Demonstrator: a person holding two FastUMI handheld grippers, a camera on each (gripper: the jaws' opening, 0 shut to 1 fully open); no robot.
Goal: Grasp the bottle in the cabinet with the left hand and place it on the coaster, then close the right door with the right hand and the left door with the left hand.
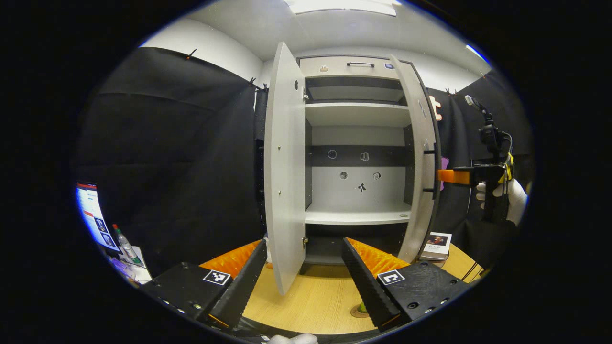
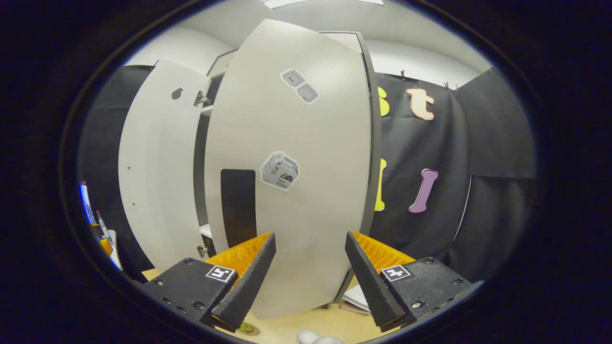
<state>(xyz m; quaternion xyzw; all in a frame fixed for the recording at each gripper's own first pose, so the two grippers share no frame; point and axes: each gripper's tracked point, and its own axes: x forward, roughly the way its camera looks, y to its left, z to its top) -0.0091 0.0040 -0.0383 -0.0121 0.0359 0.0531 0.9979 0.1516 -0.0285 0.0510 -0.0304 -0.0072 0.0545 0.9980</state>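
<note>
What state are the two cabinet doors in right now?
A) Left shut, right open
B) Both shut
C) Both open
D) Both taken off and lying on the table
C: in the left gripper view the left door and the right door both stand swung outward, leaving the cabinet shelves in plain sight.

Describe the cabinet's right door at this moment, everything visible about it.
The right door is a tall, flat, light grey panel, matte like laminate, with a dark edge. It stands swung open, and a dark bar handle juts from its outer face. Stickers dot that face, beside a dark rectangular patch. Its lower end hangs just above the wooden tabletop. The right gripper is open and faces the panel; contact cannot be told.
</note>
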